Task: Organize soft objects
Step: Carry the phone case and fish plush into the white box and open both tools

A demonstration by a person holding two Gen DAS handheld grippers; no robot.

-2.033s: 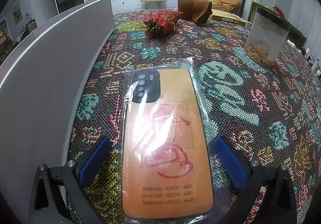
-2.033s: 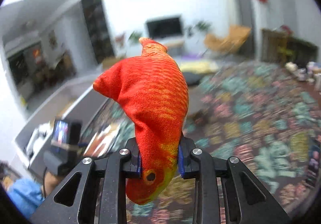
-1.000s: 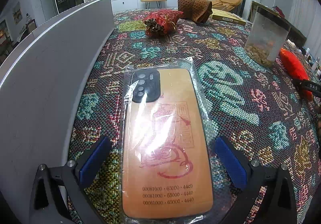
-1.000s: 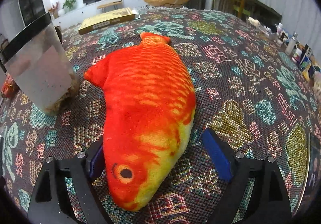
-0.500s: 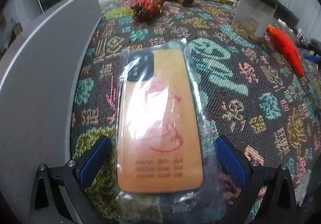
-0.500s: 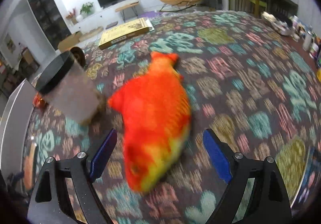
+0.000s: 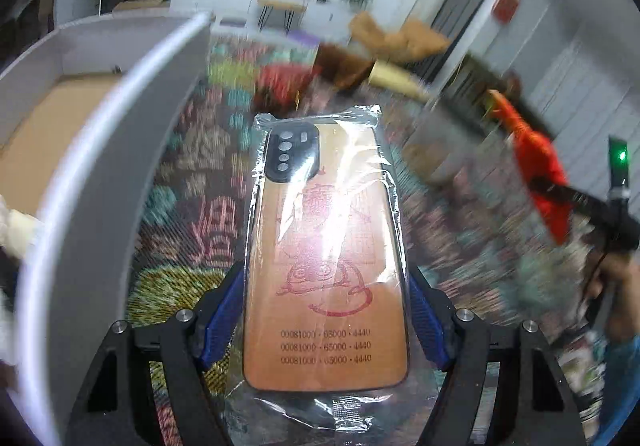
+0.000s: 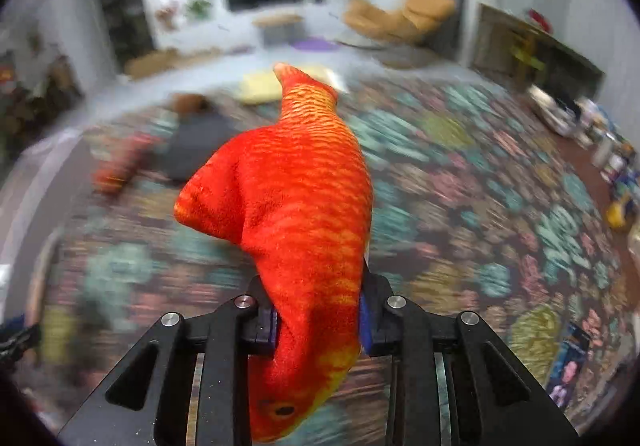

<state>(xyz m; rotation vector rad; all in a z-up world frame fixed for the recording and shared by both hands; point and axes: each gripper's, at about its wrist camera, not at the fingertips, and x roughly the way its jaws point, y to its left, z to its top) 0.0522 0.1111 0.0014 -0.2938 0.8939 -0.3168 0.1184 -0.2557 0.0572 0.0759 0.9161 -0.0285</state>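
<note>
Left gripper (image 7: 326, 322): jaws closing, blue pads pressed against both long edges of an orange phone case (image 7: 326, 258) sealed in a clear plastic sleeve (image 7: 320, 118). Case held flat between the fingers, black camera block at the far end, red drawing mid-way, three rows of digits nearest the tongs. Lifted clear of the patterned tablecloth (image 7: 200, 214) below. Just left of the tongs, the curved grey wall of a bin (image 7: 104, 182) with a brown floor inside. Far to the right, the other gripper's black frame with a green light, and the orange plush fish (image 7: 536, 162) clamped in it.

Right gripper (image 8: 318, 320): clamped tight on the plush fish (image 8: 296, 214) close behind its head, body squeezed narrow between the pads. Head with black eye hanging down toward the camera, tail reaching forward and up, fin sticking out to the left. Raised above the tablecloth (image 8: 460, 186). Beyond the tail, blurred shapes on the cloth, possibly a dark container and a red bundle; too smeared to name firmly.
</note>
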